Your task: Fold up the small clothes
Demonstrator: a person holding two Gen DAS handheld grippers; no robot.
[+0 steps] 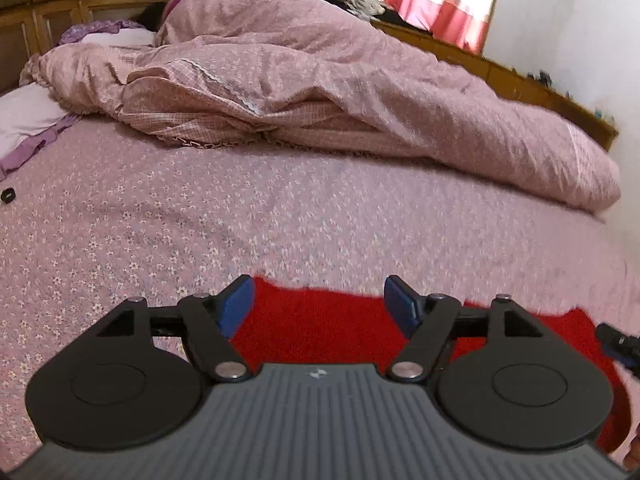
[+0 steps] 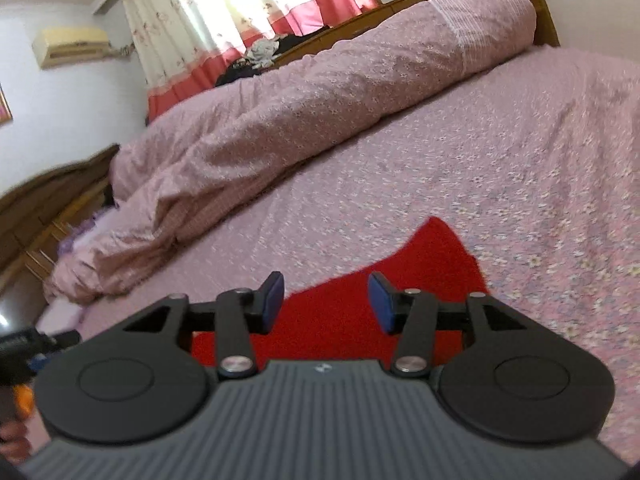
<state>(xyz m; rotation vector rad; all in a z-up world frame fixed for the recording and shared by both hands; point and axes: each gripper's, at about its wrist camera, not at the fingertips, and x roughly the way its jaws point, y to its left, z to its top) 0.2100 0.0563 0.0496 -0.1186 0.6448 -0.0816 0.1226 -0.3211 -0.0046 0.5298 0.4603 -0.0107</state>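
The bed (image 1: 280,220), under a pink flowered sheet, stretches ahead of both tongs; a rumpled pink quilt (image 1: 360,92) lies along its far side; the red knitted garment (image 1: 320,320) lies flat on the sheet just below both tongs, its long axis running from one to the other, one corner pointing away past the right tongs (image 2: 328,300); the left tongs (image 1: 319,304) and right tongs gape apart, gripping nothing.
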